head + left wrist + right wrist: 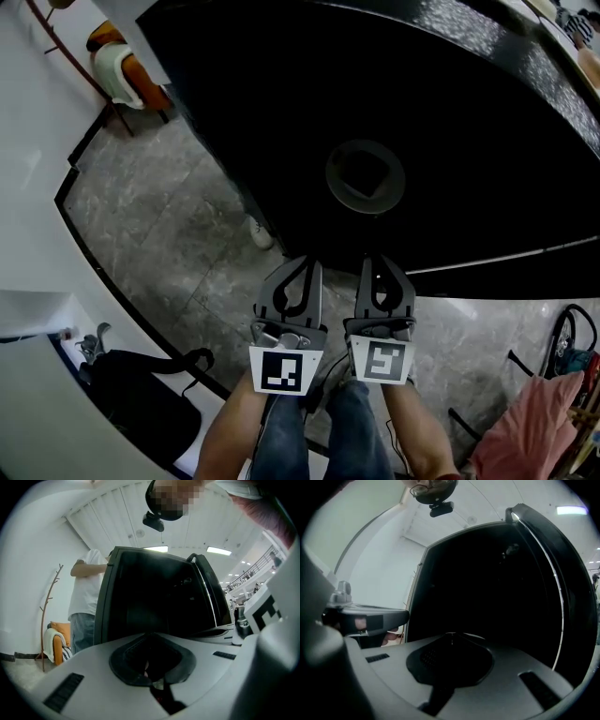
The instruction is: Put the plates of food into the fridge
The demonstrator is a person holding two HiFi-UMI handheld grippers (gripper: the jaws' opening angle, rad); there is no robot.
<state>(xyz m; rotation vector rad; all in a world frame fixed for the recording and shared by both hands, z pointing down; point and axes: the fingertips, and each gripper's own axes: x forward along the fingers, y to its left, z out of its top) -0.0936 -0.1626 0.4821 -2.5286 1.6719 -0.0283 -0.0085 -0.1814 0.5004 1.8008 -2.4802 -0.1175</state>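
- Hanging side by side at the lower centre of the head view: left gripper [306, 261] and right gripper [380, 260], both clenched tip to tip on nothing.
- Resting just above them, mid-frame on the black table [487, 169]: a round plate [366, 176] (what is lying in it being too dark to name).
- Judging it stiff, breakable and smooth-rimmed, likely sliding under a loose pinch; gripping the near rim and keeping it level seeming wisest.

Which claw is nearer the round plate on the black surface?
Right. The right claw is short of the plate, nearly in line; the left claw lies off to its left.
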